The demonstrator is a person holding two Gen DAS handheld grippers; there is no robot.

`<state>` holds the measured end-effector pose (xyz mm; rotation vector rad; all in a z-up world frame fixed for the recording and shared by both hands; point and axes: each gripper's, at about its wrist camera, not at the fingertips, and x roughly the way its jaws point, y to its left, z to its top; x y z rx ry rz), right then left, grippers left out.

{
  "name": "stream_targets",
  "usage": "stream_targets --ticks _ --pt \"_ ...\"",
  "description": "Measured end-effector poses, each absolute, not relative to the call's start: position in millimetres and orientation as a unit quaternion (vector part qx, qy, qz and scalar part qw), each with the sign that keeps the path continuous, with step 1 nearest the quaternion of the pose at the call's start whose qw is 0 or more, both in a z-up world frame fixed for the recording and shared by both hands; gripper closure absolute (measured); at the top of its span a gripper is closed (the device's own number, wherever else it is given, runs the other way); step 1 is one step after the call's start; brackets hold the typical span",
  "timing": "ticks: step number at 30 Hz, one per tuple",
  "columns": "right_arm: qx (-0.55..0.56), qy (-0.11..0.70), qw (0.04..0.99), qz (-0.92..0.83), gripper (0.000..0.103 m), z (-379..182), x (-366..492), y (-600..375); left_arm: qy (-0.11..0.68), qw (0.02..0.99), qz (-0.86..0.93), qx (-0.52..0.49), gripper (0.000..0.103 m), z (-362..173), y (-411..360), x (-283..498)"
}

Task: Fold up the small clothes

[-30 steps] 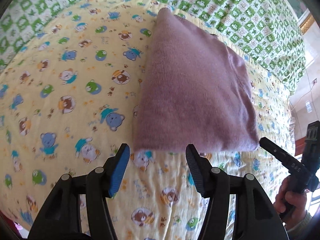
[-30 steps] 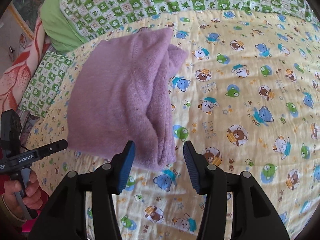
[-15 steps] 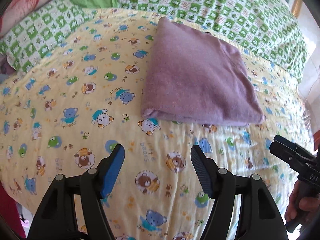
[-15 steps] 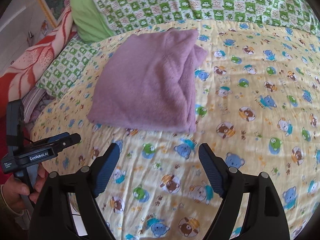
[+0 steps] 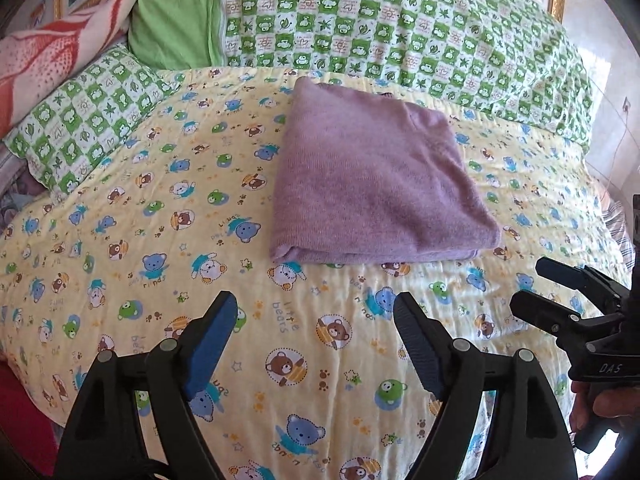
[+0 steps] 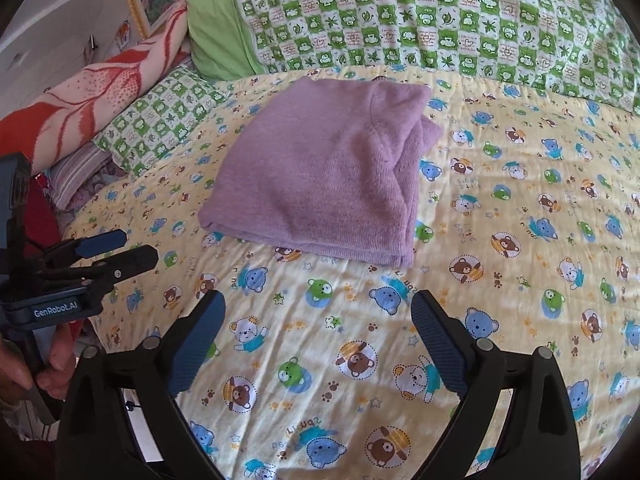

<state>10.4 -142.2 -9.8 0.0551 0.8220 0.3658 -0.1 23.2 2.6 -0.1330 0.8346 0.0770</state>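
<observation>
A purple knitted garment [image 5: 372, 176] lies folded into a neat rectangle on the yellow bear-print quilt [image 5: 160, 240]; it also shows in the right wrist view [image 6: 324, 176]. My left gripper [image 5: 314, 320] is open and empty, held well short of the garment's near edge. My right gripper [image 6: 318, 318] is open and empty, also short of the garment. Each gripper shows in the other's view: the right one [image 5: 560, 292] at the right edge, the left one [image 6: 116, 252] at the left edge.
Green checked pillows [image 5: 400, 16] and a plain green pillow [image 5: 172, 20] lie behind the garment. A red and white blanket [image 6: 88, 92] and a small checked pillow [image 5: 80, 116] sit at the far left. The bed's edge drops off at the left.
Both grippers have pulled back and away from the folded garment, which now lies farther off and untouched. Their jaws have opened wider.
</observation>
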Motion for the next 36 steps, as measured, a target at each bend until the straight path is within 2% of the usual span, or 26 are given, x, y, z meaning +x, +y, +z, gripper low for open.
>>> stream_targets --ticks 10,13,36 --pt "0.027 0.389 0.906 0.166 0.009 -2.1 24.6 -141.1 0.401 0.913 0.055 -0.056 0.019 -0.8 33.3 18.7" --pt "0.021 0.4 0.902 0.16 0.005 -7.2 27.3 -138.9 0.412 0.907 0.058 -0.059 0.019 -9.4 34.7 20.2" --pt "-0.006 0.401 0.905 0.145 0.004 -38.2 41.1 -128.3 0.409 0.909 0.082 -0.013 0.016 -32.4 20.4 40.4"
